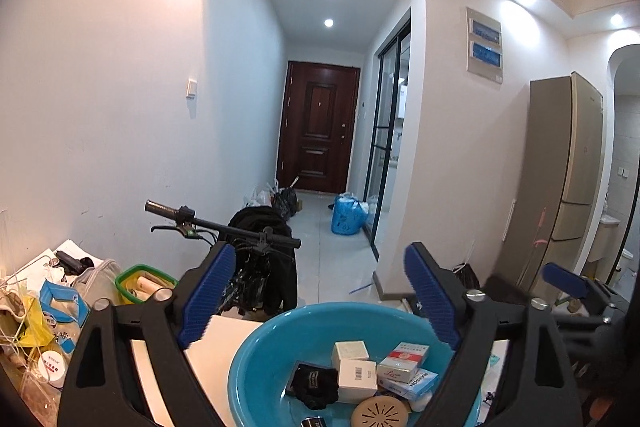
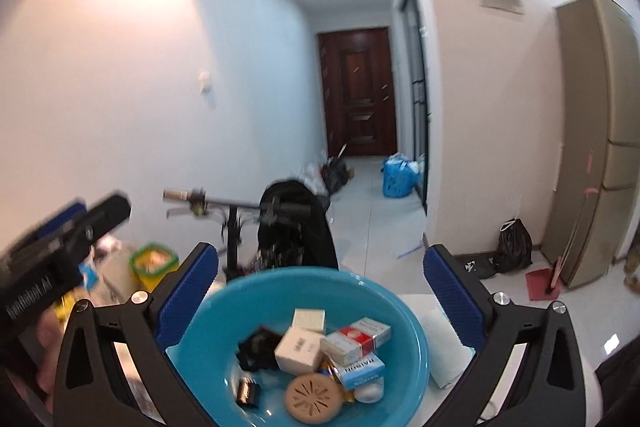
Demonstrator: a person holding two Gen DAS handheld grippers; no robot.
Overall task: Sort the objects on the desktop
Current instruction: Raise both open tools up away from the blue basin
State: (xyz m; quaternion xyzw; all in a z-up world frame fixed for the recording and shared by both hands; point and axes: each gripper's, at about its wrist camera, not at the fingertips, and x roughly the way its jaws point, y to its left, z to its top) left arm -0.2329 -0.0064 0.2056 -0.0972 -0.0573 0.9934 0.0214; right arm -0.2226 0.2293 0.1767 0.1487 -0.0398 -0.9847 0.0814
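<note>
Both wrist views at a pause between placements in the sorting task. The left gripper (image 1: pixel 320 297) has its blue-padded jaws spread wide with nothing between them; the right gripper (image 2: pixel 320 291) likewise stands wide and empty. Both are raised above and just behind the blue plastic basin (image 1: pixel 256 351) (image 2: pixel 416 339), pointing only slightly downward toward the hallway beyond. The basin, standing on a white tabletop (image 1: pixel 224 339), is the collecting vessel and already holds several sorted items: a small white box with a barcode (image 1: pixel 357 374), a cream box (image 1: pixel 350 350) behind it, a red-and-white carton (image 1: pixel 404 361), a blue-and-white carton (image 1: pixel 416 385), a black glove (image 1: pixel 314 385), and a round tan vented disc (image 1: pixel 380 413). Unsorted clutter remains at the left of the table: a blue-and-white packet (image 1: pixel 64 303), a yellow bag (image 1: pixel 32 323), a grey pouch (image 1: pixel 96 281) and a green-rimmed container (image 1: pixel 144 283) holding tubes. A roll of white paper (image 2: pixel 444 351) lies just beside the basin on its right. In the right wrist view the left gripper's body crosses the lower left corner, blurred. Judged from this arrangement, one deposit into the basin is complete and the step in hand is the move toward another object. The next move would call for swinging a gripper over to the left-hand clutter, choosing a piece free of the loose white cords (image 1: pixel 16 307) draped there, lowering the open jaws around it, and closing before carrying it to the basin.
</note>
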